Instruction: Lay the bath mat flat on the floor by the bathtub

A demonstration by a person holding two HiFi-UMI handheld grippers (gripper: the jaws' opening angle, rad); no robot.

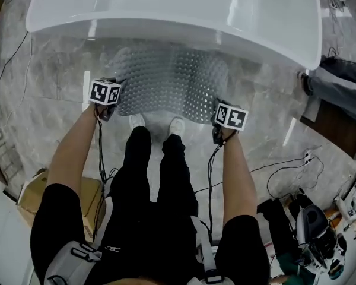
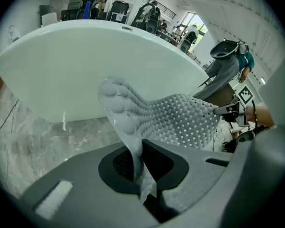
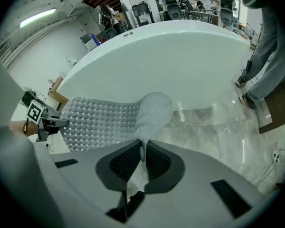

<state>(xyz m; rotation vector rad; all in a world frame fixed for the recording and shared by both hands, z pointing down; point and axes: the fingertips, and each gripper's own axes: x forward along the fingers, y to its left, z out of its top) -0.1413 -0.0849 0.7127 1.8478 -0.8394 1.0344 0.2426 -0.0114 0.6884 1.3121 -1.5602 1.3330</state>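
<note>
My left gripper (image 2: 138, 167) and right gripper (image 3: 143, 158) are each clamped narrow on a near corner of the bath mat (image 1: 172, 82). The mat is spread between them and ahead of both, rippled, over the floor (image 1: 59, 64) just before the bathtub (image 1: 166, 5). I judge it positioned but not yet laid flat; lowering and release remain. Beyond the mat, the tub's visible part holds nothing.

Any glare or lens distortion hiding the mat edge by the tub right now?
Head view: sharp; light strips glare off the glossy floor and the bathtub, but the bath mat reads clearly. Left gripper view: fisheye bows the bathtub rim, the corners are vignetted, and the mat fold nearest the lens is soft. Right gripper view: same bowing, with reflections only on the floor.
</note>
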